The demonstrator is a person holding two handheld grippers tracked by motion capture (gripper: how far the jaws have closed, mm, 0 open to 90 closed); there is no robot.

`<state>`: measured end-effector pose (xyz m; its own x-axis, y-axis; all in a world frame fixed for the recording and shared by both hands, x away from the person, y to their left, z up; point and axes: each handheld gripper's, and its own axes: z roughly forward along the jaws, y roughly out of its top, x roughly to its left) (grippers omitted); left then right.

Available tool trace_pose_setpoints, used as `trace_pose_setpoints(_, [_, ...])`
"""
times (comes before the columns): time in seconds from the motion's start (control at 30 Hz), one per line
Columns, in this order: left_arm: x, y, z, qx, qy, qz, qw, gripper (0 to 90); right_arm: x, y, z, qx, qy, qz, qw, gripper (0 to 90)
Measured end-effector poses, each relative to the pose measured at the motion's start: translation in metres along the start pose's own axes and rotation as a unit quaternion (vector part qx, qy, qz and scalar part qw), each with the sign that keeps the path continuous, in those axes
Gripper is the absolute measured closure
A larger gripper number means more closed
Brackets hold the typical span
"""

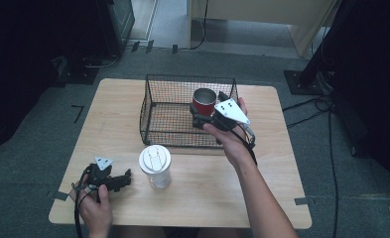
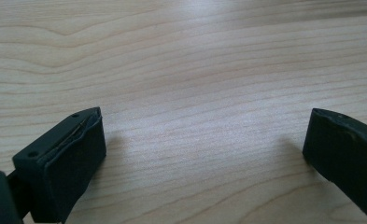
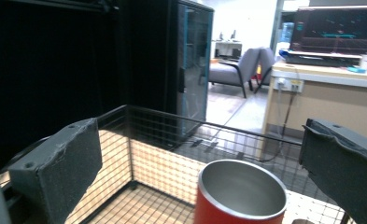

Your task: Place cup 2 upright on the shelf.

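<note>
The bottom edge cut off the red steel-lined tumbler (image 3: 241, 196); the right gripper (image 1: 202, 118) hid its lower side.

The left hand (image 1: 97, 208) rests low at the near left, holding the left gripper (image 1: 125, 177) level with its jaws spread wide and pointing right. The right forearm (image 1: 262, 198) reaches forward; the right hand (image 1: 232, 141) holds the right gripper (image 1: 202, 116) raised, jaws wide apart and pointing left.

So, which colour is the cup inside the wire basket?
Red outside, bare metal inside; the cup shows best in the right gripper view.
</note>
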<state>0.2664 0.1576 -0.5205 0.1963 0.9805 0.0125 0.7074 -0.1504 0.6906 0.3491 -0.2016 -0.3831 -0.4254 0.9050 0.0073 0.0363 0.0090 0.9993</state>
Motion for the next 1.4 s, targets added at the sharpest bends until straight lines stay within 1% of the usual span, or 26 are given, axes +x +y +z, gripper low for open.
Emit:
trace_pose_setpoints(0.1, [0.000, 0.000, 0.000, 0.000, 0.000, 0.000, 1.0000, 0.1, 0.009, 0.000, -0.012, -0.003, 0.014, -0.006, 0.9999, 0.0])
trace_pose_setpoints(0.2, [0.000, 0.000, 0.000, 0.000, 0.000, 0.000, 1.0000, 0.1, 0.017, 0.000, -0.021, -0.004, 0.026, -0.005, 0.9997, 0.0])
trace_pose_setpoints(0.3, [0.000, 0.000, 0.000, 0.000, 0.000, 0.000, 1.0000, 0.1, 0.025, -0.003, -0.029, -0.004, 0.036, -0.010, 0.9993, 0.0])
trace_pose_setpoints(0.37, [0.000, 0.000, 0.000, 0.001, 0.000, 0.000, 1.0000, 0.1, 0.029, -0.005, -0.034, -0.002, 0.036, -0.023, 0.9991, 0.0])
trace_pose_setpoints(0.5, [0.000, 0.000, 0.000, 0.001, 0.000, 0.000, 1.0000, 0.1, 0.035, -0.011, -0.043, -0.003, 0.044, -0.026, 0.9987, 0.0])
trace_pose_setpoints(0.57, [0.000, 0.000, 0.000, 0.001, 0.000, 0.001, 1.0000, 0.1, 0.037, -0.013, -0.048, -0.004, 0.048, -0.021, 0.9986, 0.0])
trace_pose_setpoints(0.7, [0.000, 0.000, 0.000, 0.001, 0.000, -0.001, 1.0000, 0.1, 0.044, -0.018, -0.058, -0.004, 0.058, -0.022, 0.9980, 0.0])
trace_pose_setpoints(0.77, [0.000, 0.000, 0.000, 0.001, 0.000, 0.000, 1.0000, 0.1, 0.047, -0.020, -0.062, -0.005, 0.063, -0.026, 0.9976, 0.0])
trace_pose_setpoints(0.9, [0.000, 0.000, 0.000, 0.001, -0.001, 0.000, 1.0000, 0.1, 0.056, -0.027, -0.069, -0.001, 0.077, -0.028, 0.9966, 0.0])
trace_pose_setpoints(1.0, [0.000, 0.000, 0.000, 0.000, 0.000, 0.000, 1.0000, 0.1, 0.061, -0.031, -0.075, 0.001, 0.085, -0.021, 0.9962, 0.0])
trace_pose_setpoints(1.07, [0.000, 0.000, 0.000, 0.000, 0.000, 0.000, 1.0000, 0.1, 0.067, -0.035, -0.079, 0.004, 0.095, -0.015, 0.9954, 0.0])
trace_pose_setpoints(1.13, [0.000, 0.000, 0.000, -0.001, 0.000, 0.000, 1.0000, 0.1, 0.072, -0.039, -0.083, 0.005, 0.100, -0.017, 0.9948, 0.0])
trace_pose_setpoints(1.3, [0.000, 0.000, 0.000, -0.001, 0.000, 0.000, 1.0000, 0.1, 0.079, -0.049, -0.090, 0.011, 0.114, -0.009, 0.9934, 0.0])
trace_pose_setpoints(1.4, [0.000, 0.000, 0.000, -0.001, 0.000, 0.000, 1.0000, 0.1, 0.082, -0.057, -0.094, 0.017, 0.119, -0.008, 0.9927, 0.0])
